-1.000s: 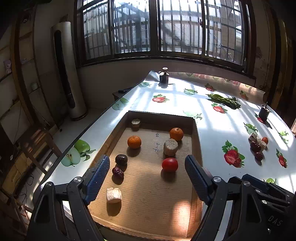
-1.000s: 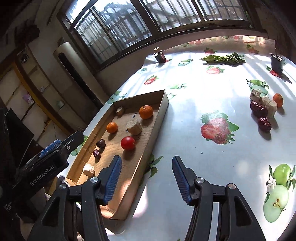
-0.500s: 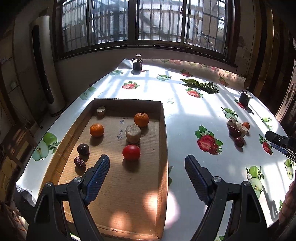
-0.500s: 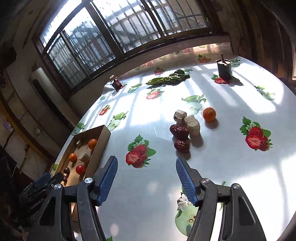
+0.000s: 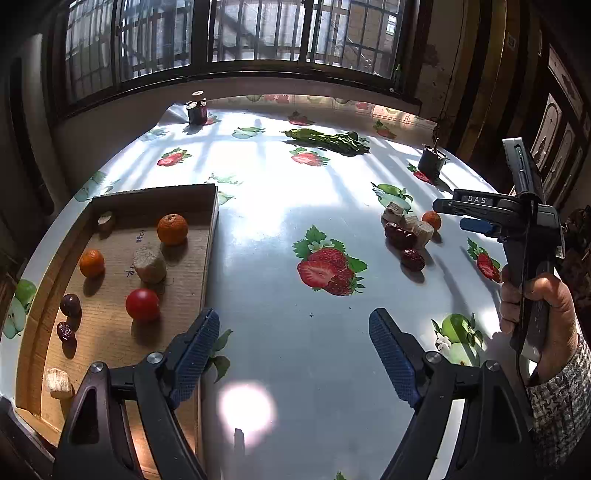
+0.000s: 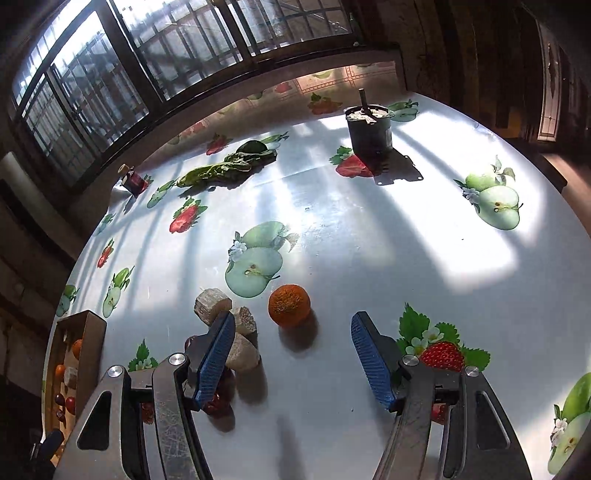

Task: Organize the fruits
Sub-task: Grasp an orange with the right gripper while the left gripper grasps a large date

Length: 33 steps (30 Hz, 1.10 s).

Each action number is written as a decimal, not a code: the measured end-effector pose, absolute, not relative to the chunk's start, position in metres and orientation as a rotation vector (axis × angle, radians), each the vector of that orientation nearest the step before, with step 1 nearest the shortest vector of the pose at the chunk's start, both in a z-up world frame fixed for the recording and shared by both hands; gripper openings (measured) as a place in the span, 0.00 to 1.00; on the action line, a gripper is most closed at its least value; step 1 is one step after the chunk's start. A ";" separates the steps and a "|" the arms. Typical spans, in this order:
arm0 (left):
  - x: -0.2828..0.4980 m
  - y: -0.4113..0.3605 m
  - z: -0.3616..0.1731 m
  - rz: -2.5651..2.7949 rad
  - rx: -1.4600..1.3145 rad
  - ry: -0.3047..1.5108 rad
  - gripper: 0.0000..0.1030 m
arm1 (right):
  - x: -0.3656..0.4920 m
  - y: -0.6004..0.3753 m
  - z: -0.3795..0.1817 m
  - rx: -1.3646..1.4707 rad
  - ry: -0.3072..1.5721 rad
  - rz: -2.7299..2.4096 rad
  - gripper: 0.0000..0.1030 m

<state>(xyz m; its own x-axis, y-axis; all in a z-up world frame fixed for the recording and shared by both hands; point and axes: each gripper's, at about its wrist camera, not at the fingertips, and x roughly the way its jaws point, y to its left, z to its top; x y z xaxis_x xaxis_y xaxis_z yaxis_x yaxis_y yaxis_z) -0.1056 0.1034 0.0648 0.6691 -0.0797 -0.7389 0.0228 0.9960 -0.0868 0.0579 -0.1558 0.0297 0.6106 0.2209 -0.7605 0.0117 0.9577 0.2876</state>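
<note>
The right gripper (image 6: 291, 354) had swung from the cardboard tray (image 5: 210, 236) to the loose pile, its jaws having just spread wider, empty, the small orange (image 6: 289, 305) just ahead between them at lower centre. Likely the next pick. The left gripper (image 5: 291, 347) hung apart, empty, beside the tray's right wall. A fruit-print tablecloth (image 6: 332, 229) ran up to barred windows (image 5: 258, 33).

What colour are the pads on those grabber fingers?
Blue, ribbed pads, clearest in the right wrist view.
</note>
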 end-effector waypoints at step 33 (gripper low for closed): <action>0.033 0.007 0.010 -0.346 -0.067 0.911 0.41 | 0.071 -0.160 0.007 0.291 0.943 0.184 0.32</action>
<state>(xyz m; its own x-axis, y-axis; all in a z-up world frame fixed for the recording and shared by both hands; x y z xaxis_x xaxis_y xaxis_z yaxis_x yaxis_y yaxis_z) 0.0334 0.0069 0.0101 0.5614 -0.3218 -0.7624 0.2655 0.9426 -0.2023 0.0705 -0.1599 0.0069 0.5756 0.2807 -0.7681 -0.0283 0.9455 0.3243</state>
